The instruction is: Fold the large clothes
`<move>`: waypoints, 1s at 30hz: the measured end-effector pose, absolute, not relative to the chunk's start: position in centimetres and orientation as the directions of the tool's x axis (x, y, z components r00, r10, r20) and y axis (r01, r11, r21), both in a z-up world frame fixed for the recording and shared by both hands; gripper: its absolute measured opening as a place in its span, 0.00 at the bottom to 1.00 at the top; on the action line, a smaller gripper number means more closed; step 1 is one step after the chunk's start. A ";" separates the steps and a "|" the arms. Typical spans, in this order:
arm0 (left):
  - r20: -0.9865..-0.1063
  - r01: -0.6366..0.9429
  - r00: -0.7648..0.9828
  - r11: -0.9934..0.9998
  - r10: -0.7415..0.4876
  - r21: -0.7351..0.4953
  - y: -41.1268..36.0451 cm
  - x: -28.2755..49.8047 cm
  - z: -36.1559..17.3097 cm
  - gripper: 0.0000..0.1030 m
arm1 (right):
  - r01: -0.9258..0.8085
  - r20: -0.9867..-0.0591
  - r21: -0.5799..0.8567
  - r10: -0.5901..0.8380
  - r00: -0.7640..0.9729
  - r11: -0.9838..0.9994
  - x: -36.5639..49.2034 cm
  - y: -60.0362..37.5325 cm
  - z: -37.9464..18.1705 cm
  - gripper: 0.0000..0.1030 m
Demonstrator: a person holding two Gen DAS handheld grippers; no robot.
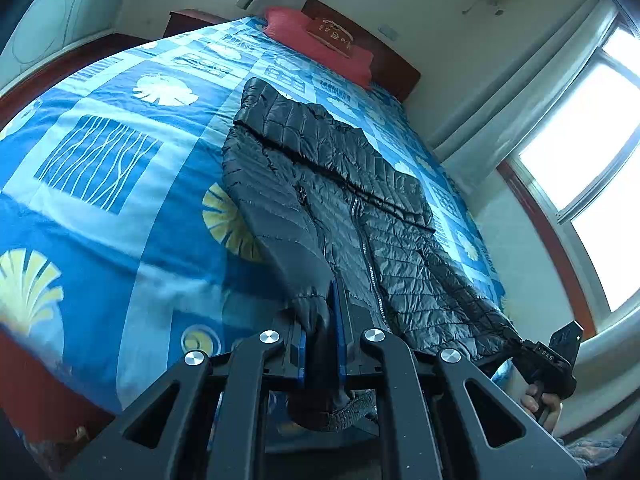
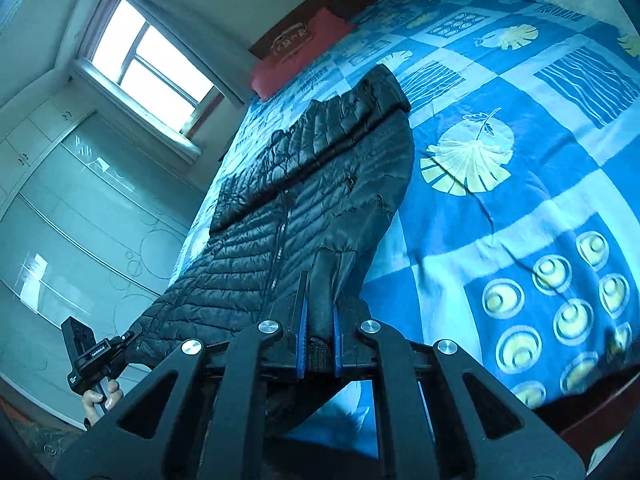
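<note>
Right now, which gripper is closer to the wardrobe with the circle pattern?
Left. The left gripper grips the black puffer jacket on the wardrobe's side; the right gripper grips it farther toward the bedspread.

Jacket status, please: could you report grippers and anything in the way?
Left gripper and right gripper both shut on jacket near its hem. Jacket flat on bed, zipped. Pillow at far end, apart from jacket.

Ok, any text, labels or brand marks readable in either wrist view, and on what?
"DAS": white letters on the right gripper, seen from the left wrist.
Small white label on the left gripper: too small to read.
Gold characters on the red pillow: blurred, unreadable.
</note>
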State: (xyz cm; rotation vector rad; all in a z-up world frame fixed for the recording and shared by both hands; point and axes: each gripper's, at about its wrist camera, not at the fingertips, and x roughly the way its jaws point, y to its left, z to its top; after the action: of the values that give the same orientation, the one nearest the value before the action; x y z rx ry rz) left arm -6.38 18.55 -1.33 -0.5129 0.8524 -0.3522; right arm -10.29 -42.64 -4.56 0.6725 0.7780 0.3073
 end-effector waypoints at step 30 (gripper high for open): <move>-0.544 0.131 0.668 0.800 -0.508 -0.586 20.1 5.9 2.0 0.09 | -0.142 -0.338 0.769 0.585 0.737 0.624 2.9 -43.4 0.5 0.09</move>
State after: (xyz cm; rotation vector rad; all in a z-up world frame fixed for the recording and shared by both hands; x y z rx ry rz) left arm 5.93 20.09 2.05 -0.5396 0.7606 -0.3809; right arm 2.94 -43.37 0.45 0.7950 0.6169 0.4492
